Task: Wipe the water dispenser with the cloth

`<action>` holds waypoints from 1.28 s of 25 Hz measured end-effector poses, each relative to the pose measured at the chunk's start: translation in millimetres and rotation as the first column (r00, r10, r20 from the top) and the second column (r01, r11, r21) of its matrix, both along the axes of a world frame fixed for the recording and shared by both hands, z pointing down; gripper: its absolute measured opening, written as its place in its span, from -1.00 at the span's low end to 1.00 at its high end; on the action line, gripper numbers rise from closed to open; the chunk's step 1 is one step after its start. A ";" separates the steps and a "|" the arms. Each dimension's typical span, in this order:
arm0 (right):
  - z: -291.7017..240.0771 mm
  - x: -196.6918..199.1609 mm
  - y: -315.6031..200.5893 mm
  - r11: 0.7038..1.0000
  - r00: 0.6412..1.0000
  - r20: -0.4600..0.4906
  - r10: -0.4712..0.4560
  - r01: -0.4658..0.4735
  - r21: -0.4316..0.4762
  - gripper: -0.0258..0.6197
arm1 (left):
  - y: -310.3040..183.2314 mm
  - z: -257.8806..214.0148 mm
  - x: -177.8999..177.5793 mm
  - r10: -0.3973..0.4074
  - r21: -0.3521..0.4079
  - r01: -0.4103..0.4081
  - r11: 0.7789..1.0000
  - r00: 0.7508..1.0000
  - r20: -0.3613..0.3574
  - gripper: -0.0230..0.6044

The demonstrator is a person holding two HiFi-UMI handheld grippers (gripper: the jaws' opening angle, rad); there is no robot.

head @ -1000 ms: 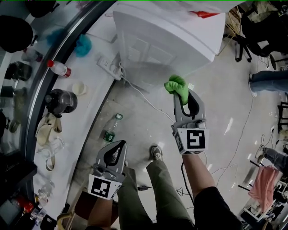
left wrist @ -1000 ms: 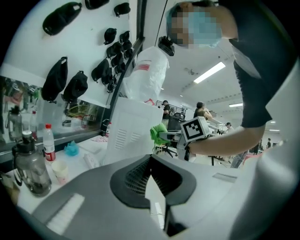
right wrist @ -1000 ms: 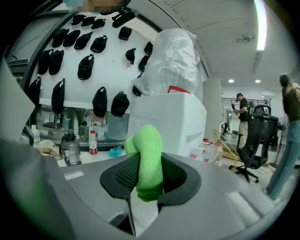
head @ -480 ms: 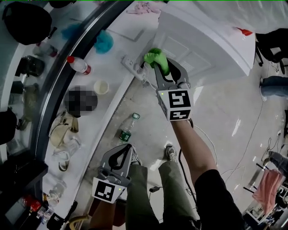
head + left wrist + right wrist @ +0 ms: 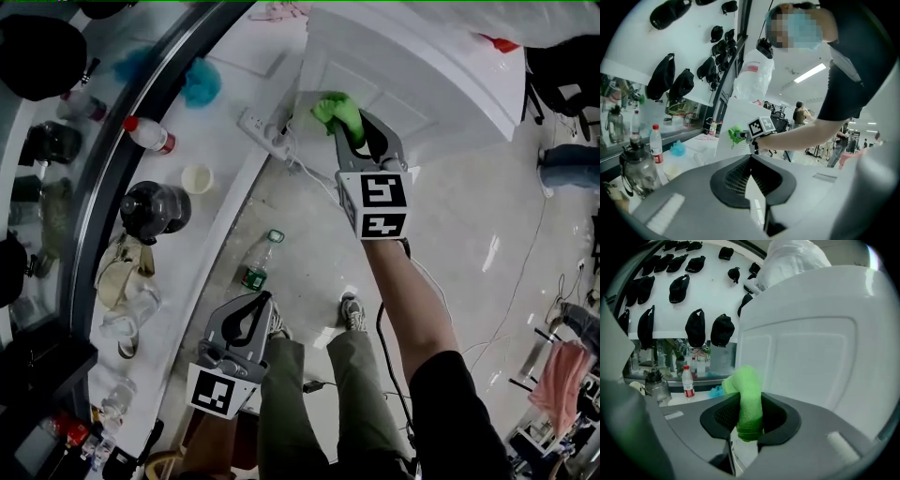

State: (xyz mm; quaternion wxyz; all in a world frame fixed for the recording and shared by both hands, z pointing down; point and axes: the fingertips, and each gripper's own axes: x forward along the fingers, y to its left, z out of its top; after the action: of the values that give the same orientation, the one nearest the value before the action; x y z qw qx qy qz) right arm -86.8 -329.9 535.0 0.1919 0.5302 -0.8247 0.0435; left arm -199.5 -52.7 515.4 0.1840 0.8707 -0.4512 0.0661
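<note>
The cloth (image 5: 749,401) is soft, fuzzy woven fabric. The water dispenser (image 5: 811,362) has smooth, faintly glossy plastic panels. The right claw (image 5: 749,425) looks like matt grey plastic. The floor (image 5: 469,253) is polished, shiny and reflective.

Along the white ledge (image 5: 211,234): strip (image 5: 262,131), red-capped bottle (image 5: 147,136), blue tuft (image 5: 200,82), cup (image 5: 197,178), dark jug (image 5: 155,208), perhaps a crumpled beige bag (image 5: 117,272). Down on the pale floor (image 5: 469,234): green-capped bottle (image 5: 260,262) lying flat, white cable (image 5: 314,176), dispenser (image 5: 422,66) standing beside the ledge.
</note>
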 end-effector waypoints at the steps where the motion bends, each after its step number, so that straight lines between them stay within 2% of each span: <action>1: 0.0 13.0 5.6 1.000 1.000 -0.005 0.009 -0.009 -0.001 -0.57 | 0.2 -1.1 6.5 0.007 0.002 -0.007 1.000 1.000 -0.002 -0.92; 11: 5.0 137.5 61.4 0.998 0.997 -0.046 0.058 -0.058 -0.009 -0.57 | 9.6 -0.7 95.6 0.087 0.023 -0.087 0.996 0.996 -0.006 -0.92; 16: 13.0 176.5 80.1 0.995 0.995 -0.050 0.091 -0.093 -0.039 -0.57 | 13.7 -3.0 126.7 0.099 0.026 -0.098 0.995 0.995 -0.023 -0.92; 20: 16.1 195.4 87.9 0.989 0.989 -0.055 0.134 -0.137 -0.048 -0.57 | 13.3 -8.1 137.8 0.109 0.038 -0.109 0.993 0.994 -0.010 -0.92; 22: 15.9 189.8 96.0 0.992 0.991 -0.054 0.120 -0.123 -0.042 -0.57 | 12.4 -8.8 135.3 0.115 0.040 -0.115 0.993 0.993 -0.003 -0.92; 24: 16.4 167.0 105.5 0.998 0.997 -0.056 0.060 -0.062 -0.031 -0.57 | 10.3 -7.7 127.7 0.114 0.037 -0.114 0.993 0.994 0.000 -0.92; 28: 29.4 93.0 109.2 0.995 0.995 -0.044 -0.093 0.091 -0.032 -0.57 | 3.3 -4.7 99.9 0.093 0.039 -0.094 0.995 0.996 0.016 -0.92; 32: 41.8 22.6 84.5 0.989 0.989 0.008 -0.145 0.145 -0.034 -0.57 | -3.0 0.3 60.2 0.053 0.039 -0.054 0.998 0.998 0.033 -0.92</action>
State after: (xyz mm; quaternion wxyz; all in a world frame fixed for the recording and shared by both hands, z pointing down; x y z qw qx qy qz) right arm -64.2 -245.4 576.8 0.2013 0.4655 -0.8607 0.0454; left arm -139.3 -55.7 515.7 0.1574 0.8848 -0.4320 0.0758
